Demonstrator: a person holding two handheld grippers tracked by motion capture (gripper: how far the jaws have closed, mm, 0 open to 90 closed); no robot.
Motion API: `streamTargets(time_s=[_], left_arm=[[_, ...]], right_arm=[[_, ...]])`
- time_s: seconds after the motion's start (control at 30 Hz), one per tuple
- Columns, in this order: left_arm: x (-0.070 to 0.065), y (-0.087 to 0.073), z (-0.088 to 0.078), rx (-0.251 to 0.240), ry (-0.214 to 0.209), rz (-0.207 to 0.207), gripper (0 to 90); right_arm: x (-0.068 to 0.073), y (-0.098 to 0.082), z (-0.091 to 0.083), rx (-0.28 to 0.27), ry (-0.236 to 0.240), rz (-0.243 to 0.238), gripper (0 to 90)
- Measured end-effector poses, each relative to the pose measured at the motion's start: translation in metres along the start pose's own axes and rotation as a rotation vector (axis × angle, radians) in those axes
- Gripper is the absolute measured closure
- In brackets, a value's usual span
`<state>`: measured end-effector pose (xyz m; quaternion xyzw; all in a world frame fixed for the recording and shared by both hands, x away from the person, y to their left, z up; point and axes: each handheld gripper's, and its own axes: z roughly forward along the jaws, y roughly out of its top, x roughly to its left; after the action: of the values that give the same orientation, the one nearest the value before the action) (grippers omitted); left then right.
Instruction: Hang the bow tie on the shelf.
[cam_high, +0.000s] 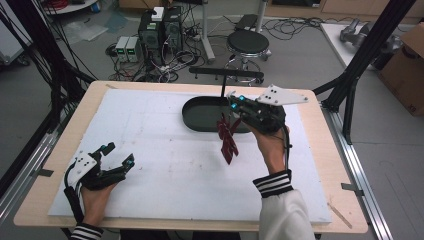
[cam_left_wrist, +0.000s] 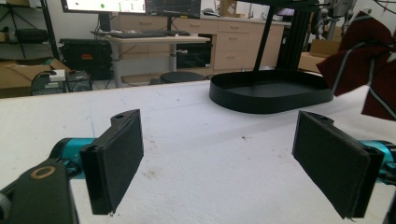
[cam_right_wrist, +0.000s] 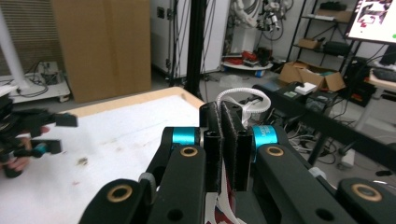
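Nearest my camera, the left tongs (cam_high: 116, 156) rest released on the desk (cam_high: 165, 165), while my right tongs (cam_high: 235, 116) hold clenched a red tasselled ornament (cam_high: 228, 136) hanging lengthwise just beside the black stand tray (cam_high: 200, 116).

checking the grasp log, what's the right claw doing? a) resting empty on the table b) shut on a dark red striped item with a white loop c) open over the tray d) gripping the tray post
b: the right claw is clamped on the white loop, and the dark red item hangs from it beside the tray.
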<state>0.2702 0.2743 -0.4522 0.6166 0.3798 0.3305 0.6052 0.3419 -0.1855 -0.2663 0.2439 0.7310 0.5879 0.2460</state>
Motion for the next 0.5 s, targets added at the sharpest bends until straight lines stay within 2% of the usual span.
streamTargets(time_s=[0.43, 0.5], left_arm=[[-0.001, 0.000, 0.000, 0.002, 0.006, 0.004, 16.7], [0.000, 0.000, 0.000, 0.003, 0.004, -0.001, 16.8]], right_arm=[[-0.037, 0.011, 0.027, 0.025, -0.043, 0.008, 87.2], [-0.044, 0.011, 0.031, 0.011, -0.043, 0.023, 87.1]])
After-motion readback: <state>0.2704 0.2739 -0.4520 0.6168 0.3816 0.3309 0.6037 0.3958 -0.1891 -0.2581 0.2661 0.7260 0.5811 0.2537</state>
